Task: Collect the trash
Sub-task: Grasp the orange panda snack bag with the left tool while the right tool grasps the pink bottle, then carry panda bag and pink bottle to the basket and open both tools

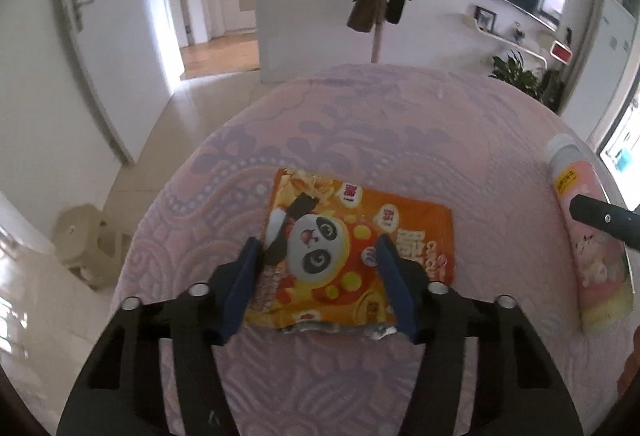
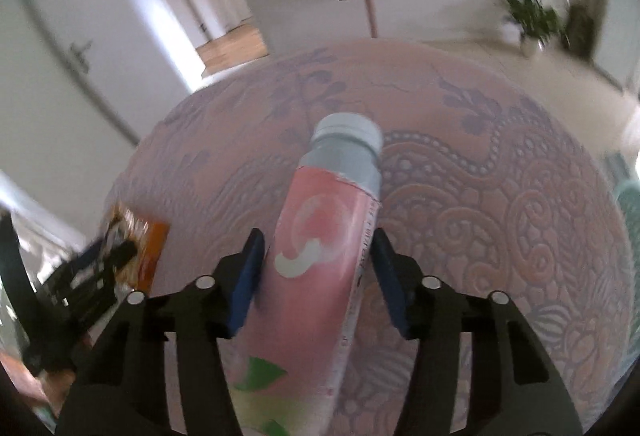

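Note:
An orange snack packet (image 1: 360, 236) with a panda print lies flat on the pink patterned bedspread (image 1: 400, 123), its torn silver end towards me. My left gripper (image 1: 318, 240) hovers over it, blue fingers spread above the packet's left edge and its middle, not pinching it. A pink bottle (image 2: 328, 236) with a grey cap lies on its side between the fingers of my right gripper (image 2: 317, 232). A thin gap shows at the left pad, so the jaws stand open around it. The bottle (image 1: 588, 256) also shows at the right of the left wrist view.
The bed's rounded edge drops to a pale tiled floor. A beige plastic stool (image 1: 76, 236) stands by the bed on the left. Beyond the bed are a coat stand with hanging bags (image 1: 378, 7), a potted plant (image 1: 516, 73) and white doors.

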`<act>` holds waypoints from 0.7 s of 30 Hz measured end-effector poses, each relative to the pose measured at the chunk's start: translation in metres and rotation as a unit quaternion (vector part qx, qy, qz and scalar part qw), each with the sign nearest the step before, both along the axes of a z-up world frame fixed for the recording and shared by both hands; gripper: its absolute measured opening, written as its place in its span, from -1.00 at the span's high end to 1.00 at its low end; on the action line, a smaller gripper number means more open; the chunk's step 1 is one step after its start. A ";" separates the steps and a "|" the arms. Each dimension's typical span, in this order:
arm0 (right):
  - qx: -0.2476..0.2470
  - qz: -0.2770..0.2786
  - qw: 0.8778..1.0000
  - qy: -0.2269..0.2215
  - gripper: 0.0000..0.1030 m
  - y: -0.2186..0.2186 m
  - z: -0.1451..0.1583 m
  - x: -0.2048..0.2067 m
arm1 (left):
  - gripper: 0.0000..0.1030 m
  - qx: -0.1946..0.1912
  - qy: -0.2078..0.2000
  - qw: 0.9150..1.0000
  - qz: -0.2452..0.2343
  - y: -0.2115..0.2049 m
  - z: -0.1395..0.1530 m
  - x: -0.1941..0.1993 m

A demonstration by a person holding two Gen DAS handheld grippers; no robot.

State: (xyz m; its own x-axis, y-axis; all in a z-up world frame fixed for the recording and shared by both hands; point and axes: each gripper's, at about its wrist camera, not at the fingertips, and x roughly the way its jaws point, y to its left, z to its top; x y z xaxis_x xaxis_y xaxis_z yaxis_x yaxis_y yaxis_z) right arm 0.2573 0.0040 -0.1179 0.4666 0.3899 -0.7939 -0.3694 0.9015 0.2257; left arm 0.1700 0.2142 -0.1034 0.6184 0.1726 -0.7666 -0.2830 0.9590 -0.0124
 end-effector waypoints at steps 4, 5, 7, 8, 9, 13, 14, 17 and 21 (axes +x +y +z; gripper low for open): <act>0.004 0.017 1.000 0.002 0.06 -0.005 -0.001 -0.011 | 0.77 0.009 -0.002 1.000 -0.021 -0.011 0.001 -0.008; 0.004 0.017 1.000 0.004 0.06 -0.007 -0.001 -0.014 | 0.80 0.004 -0.003 1.000 -0.026 -0.013 0.002 -0.011; 0.006 0.015 1.000 0.008 0.06 -0.016 -0.001 -0.017 | 0.89 -0.015 -0.012 0.999 -0.037 -0.016 0.005 -0.018; 0.008 0.015 1.000 0.010 0.06 -0.021 -0.001 -0.018 | 0.91 -0.031 -0.017 0.998 -0.042 -0.017 0.007 -0.023; 0.008 0.013 1.000 0.011 0.06 -0.026 -0.001 -0.018 | 0.92 -0.041 -0.021 0.998 -0.045 -0.018 0.008 -0.027; 0.006 0.013 1.000 0.009 0.06 -0.044 -0.001 -0.027 | 0.92 -0.081 -0.020 0.995 -0.049 -0.027 0.009 -0.056; 0.007 0.013 1.000 0.008 0.06 -0.046 -0.001 -0.029 | 0.92 -0.085 -0.019 0.995 -0.050 -0.030 0.008 -0.063; 0.005 0.009 1.000 0.002 0.06 -0.054 -0.001 -0.033 | 0.92 -0.100 -0.026 0.993 -0.054 -0.040 0.008 -0.083; 0.021 0.006 1.000 -0.006 0.08 -0.062 0.004 -0.041 | 0.94 -0.123 -0.048 0.989 -0.061 -0.047 0.020 -0.096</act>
State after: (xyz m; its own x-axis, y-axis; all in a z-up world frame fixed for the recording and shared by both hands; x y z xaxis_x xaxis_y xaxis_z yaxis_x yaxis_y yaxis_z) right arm 0.2162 -0.0578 -0.1135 0.4703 0.4289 -0.7713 -0.3831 0.8866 0.2594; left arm 0.0745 0.1674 -0.0838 0.6945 -0.0932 -0.7134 -0.1508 0.9507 -0.2710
